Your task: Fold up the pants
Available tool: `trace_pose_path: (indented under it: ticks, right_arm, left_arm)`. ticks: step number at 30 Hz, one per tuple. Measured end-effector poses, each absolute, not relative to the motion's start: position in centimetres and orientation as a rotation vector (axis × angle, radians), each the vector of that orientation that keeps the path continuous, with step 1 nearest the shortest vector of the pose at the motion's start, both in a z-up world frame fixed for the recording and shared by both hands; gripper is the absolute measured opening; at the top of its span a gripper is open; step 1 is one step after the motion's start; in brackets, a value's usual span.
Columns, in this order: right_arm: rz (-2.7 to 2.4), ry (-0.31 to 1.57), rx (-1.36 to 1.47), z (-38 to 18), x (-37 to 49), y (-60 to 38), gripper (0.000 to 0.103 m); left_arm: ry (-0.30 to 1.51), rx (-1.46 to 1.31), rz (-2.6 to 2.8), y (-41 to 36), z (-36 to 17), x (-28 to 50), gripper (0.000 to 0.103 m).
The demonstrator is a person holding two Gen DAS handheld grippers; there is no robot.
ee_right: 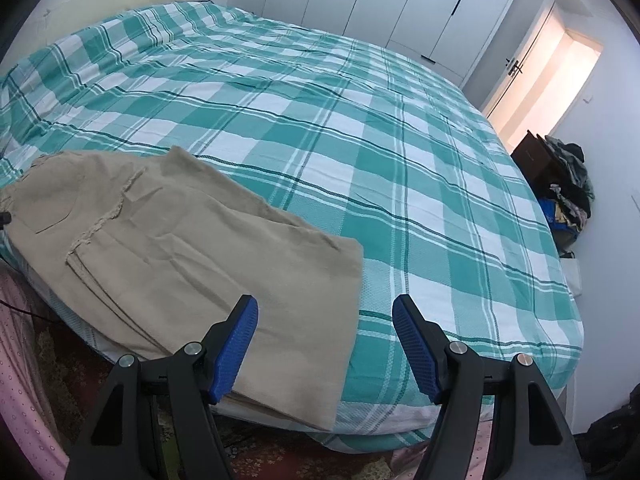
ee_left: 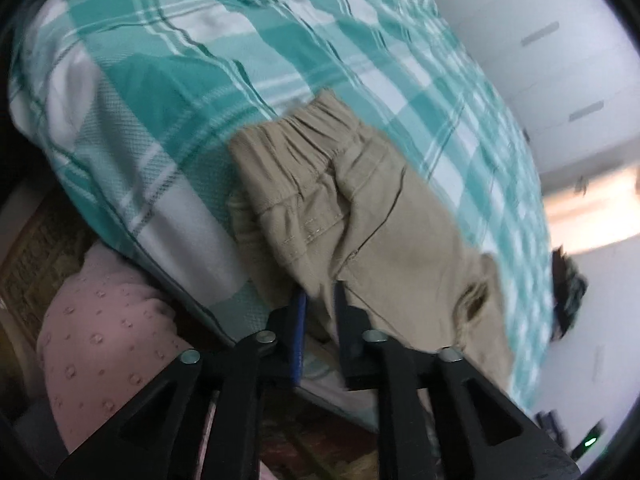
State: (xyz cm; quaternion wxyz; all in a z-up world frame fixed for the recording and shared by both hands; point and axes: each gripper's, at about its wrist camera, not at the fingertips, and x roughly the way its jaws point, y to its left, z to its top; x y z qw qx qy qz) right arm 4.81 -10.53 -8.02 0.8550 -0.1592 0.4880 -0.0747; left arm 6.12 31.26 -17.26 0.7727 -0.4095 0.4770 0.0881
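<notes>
Khaki pants (ee_right: pixel 180 248) lie along the near left edge of a bed with a teal and white checked sheet (ee_right: pixel 400 160), leg ends toward me. In the left wrist view, which is blurred, the waistband end of the pants (ee_left: pixel 360 208) is bunched up. A fold of it runs down between the narrow-set fingers of my left gripper (ee_left: pixel 322 312), which looks shut on it. My right gripper (ee_right: pixel 324 344) hangs open above the leg end. Its left pad is over the cloth, its right pad over the sheet, and nothing is held.
White wardrobe doors (ee_right: pixel 380 0) line the far wall, beside a lit doorway (ee_right: pixel 552 76). A pile of clothes (ee_right: pixel 568 184) sits on a dark stand right of the bed. Pink dotted cloth (ee_left: pixel 112 340) and a patterned rug (ee_right: pixel 280 460) lie below the bed edge.
</notes>
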Motion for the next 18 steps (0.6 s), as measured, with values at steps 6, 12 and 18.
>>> trace_pose_path:
  ticks: [6, 12, 18]
  right_arm:
    - [-0.128, 1.057, -0.270, -8.9, 4.8, -10.9, 0.070]
    - [-0.074, 1.044, -0.266, -8.8, 4.4, -9.9, 0.070]
    - [0.020, 1.049, -0.209, -9.2, 4.2, -9.4, 0.070]
  left_arm:
    - [1.010, -0.962, 0.200, 32.9, -18.7, 5.9, 0.062]
    - [1.012, -1.041, 0.171, 31.7, -21.1, 7.1, 0.024]
    - [0.948, -0.986, 0.158, 31.2, -19.2, 6.2, 0.029]
